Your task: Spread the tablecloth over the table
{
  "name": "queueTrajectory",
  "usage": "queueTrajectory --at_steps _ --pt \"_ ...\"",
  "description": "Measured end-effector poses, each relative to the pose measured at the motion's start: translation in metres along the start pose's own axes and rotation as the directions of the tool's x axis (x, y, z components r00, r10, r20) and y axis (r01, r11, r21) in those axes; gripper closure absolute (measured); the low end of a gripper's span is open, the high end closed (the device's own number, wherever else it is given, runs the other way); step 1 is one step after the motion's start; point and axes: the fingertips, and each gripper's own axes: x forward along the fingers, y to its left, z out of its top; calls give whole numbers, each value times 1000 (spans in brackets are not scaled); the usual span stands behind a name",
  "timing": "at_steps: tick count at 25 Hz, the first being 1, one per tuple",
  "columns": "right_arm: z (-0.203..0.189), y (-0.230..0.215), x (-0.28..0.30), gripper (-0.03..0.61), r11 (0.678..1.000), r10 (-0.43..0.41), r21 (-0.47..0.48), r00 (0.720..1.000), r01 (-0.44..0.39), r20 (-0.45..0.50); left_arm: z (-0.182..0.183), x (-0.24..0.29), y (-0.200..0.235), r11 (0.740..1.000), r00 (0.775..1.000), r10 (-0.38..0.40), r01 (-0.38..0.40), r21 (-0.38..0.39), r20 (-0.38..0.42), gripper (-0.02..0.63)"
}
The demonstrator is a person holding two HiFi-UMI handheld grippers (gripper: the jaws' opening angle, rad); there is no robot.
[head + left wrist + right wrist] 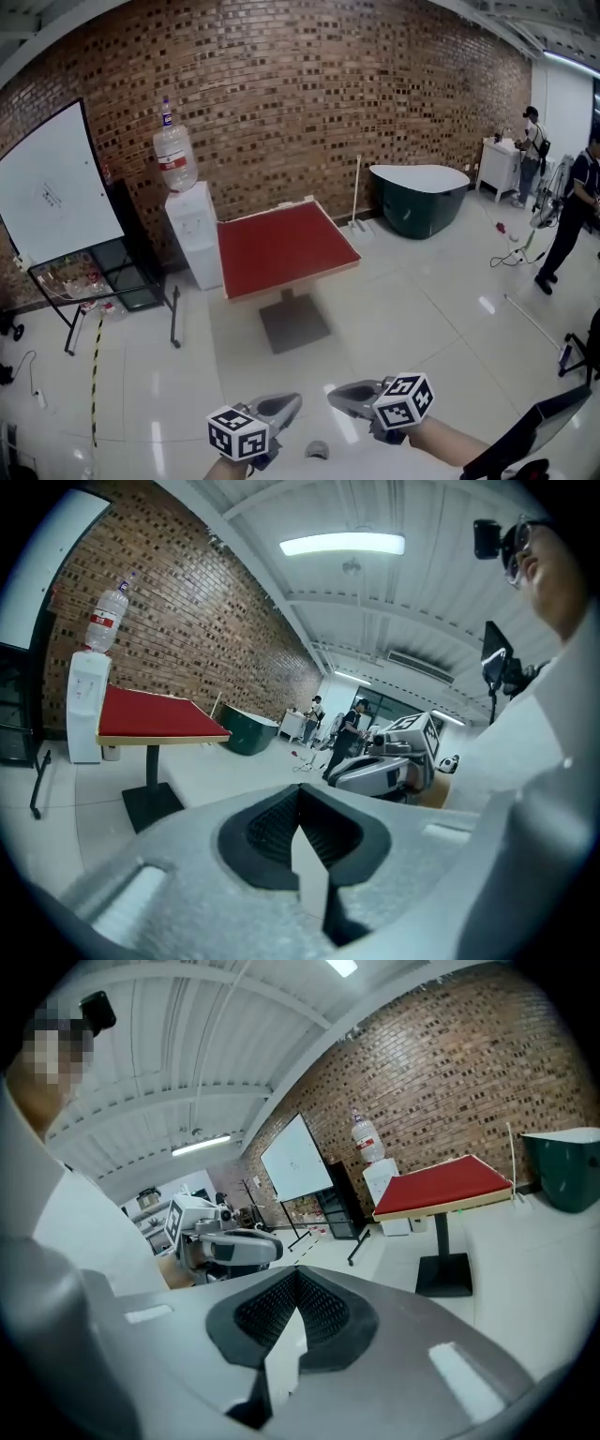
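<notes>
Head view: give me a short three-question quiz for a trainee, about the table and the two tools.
1. Which thing stands closest to the table? A whiteboard; B water dispenser; C dark green tub.
2. True or false: the left tool and the right tool are above the table.
3. Fill in: the colour of the table's top is ___.
Key: 1 B, it stands at the table's left corner, against the brick wall. 2 False, both tools are shut and over the floor, well short of the table. 3 Red.
</notes>
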Motion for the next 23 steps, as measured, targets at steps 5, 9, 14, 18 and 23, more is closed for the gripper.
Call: queueTrajectory --at_steps 5,9,14,18,23 --pt "-36 40 -40 580 999 -1 32 1000 0 11 -33 -17 -59 1000 1000 -6 6 -7 7 612" --pt "-52 57 -53 580 1000 -14 24 1000 14 0 -45 -28 -81 1000 1000 -10 11 -12 24 612" --pt "-59 64 -49 580 999 -22 26 1000 22 11 -54 -34 -86 1000 1000 -17 17 19 -2 612" --pt "-43 68 -45 580 1000 -22 -12 999 22 23 -39 -36 -85 999 1000 -9 9 53 3 612" --pt "-36 78 -44 580 1000 -16 -23 999 16 35 -30 -43 -88 998 1000 -3 3 66 2 612"
